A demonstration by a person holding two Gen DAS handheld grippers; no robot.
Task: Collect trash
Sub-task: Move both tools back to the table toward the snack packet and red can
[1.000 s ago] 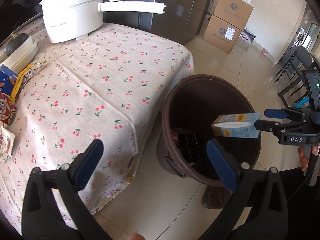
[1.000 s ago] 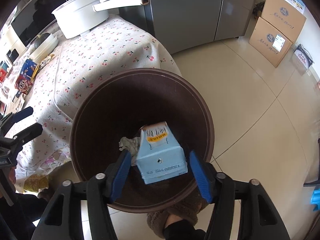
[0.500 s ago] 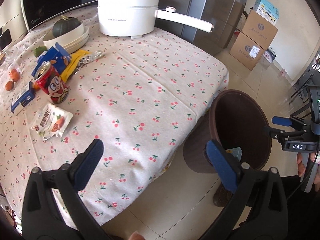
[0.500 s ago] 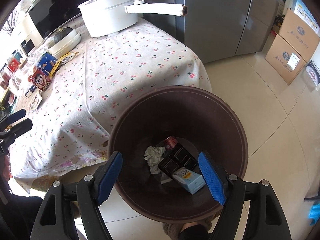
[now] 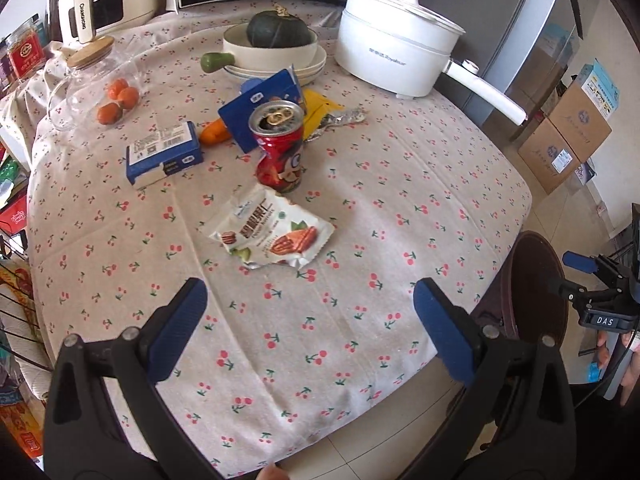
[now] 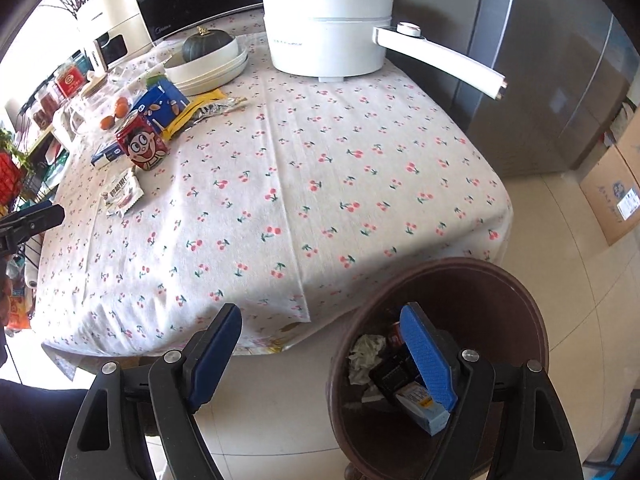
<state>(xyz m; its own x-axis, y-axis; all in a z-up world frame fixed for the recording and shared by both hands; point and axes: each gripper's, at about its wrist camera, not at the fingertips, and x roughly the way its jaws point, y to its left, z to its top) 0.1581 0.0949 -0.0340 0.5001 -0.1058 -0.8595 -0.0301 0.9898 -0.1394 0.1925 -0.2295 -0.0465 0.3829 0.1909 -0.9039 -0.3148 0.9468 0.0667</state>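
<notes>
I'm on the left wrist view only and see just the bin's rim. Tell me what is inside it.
Observer: The right wrist view looks into the brown bin. A light blue carton lies at the bottom.
Operator: List anything else in there.
Observer: A crumpled white tissue and a black packet lie beside the carton.
Operator: Describe the far side of the red can on the table.
Observer: The red can has a cartoon face with big eyes printed on it, and the face is turned toward the right wrist camera.
</notes>
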